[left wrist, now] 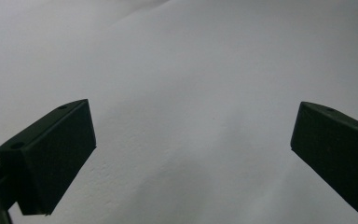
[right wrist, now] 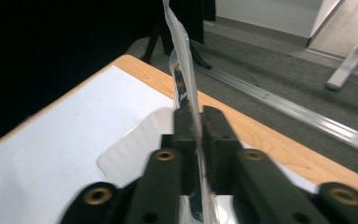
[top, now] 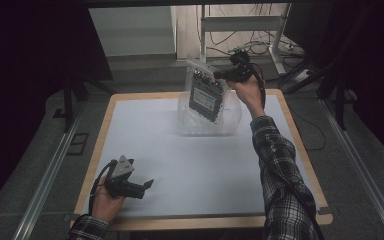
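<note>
My right jaws pinch a clear plastic bag above a clear container.

In my right gripper [top: 226,74] the jaws are clamped on the edge of the clear plastic bag [top: 206,91], which holds a dark circuit board and hangs tilted, its lower end in the clear plastic container [top: 232,122] at the far side of the table [top: 145,145]. My left gripper [top: 147,185] rests near the table's near edge, well apart, jaws spread wide with nothing between them.
</note>
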### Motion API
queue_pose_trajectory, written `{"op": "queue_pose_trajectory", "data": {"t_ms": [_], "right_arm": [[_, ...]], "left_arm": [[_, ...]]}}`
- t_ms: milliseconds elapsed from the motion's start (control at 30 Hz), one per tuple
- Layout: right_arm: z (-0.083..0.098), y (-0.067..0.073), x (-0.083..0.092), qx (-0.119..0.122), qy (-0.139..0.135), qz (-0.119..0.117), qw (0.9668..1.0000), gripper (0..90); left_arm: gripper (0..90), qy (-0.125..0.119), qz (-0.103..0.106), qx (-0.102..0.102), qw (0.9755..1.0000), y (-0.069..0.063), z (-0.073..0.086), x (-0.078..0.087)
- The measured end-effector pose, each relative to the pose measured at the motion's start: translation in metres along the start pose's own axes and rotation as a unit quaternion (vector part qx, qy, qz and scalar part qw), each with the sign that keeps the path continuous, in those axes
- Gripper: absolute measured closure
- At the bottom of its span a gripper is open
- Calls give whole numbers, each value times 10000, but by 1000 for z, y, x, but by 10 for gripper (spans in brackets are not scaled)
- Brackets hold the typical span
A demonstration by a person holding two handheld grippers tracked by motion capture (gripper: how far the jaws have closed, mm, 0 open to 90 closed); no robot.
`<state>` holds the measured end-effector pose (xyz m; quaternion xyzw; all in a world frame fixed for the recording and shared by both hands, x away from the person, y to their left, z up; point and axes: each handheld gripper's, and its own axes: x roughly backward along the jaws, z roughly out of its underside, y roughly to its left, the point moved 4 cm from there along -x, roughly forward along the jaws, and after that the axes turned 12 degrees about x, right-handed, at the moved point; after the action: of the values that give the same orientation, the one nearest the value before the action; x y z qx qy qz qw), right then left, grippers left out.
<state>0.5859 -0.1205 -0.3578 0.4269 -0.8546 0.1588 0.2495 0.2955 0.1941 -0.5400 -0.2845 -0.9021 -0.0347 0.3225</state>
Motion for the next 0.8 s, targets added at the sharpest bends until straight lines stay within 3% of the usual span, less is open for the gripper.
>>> {"op": "queue_pose_trajectory", "data": {"t_ms": [200, 367, 600, 800], "right_arm": [[2, -3, 4, 45, -40, 141, 9999, 610], [2, -1, 6, 218, -57, 332, 9992, 434], [1, 7, 11, 435, 49, 425, 9981, 307], [6, 9, 17, 441, 97, 468, 9979, 218]], "left_arm": [[0, 9, -13, -17, 10000, 0, 0, 0], [0, 14, -10, -19, 10000, 0, 0, 0], [0, 38, -1, -47, 10000, -2, 1, -1], [0, 40, -2, -65, 10000, -2, 1, -1]]}}
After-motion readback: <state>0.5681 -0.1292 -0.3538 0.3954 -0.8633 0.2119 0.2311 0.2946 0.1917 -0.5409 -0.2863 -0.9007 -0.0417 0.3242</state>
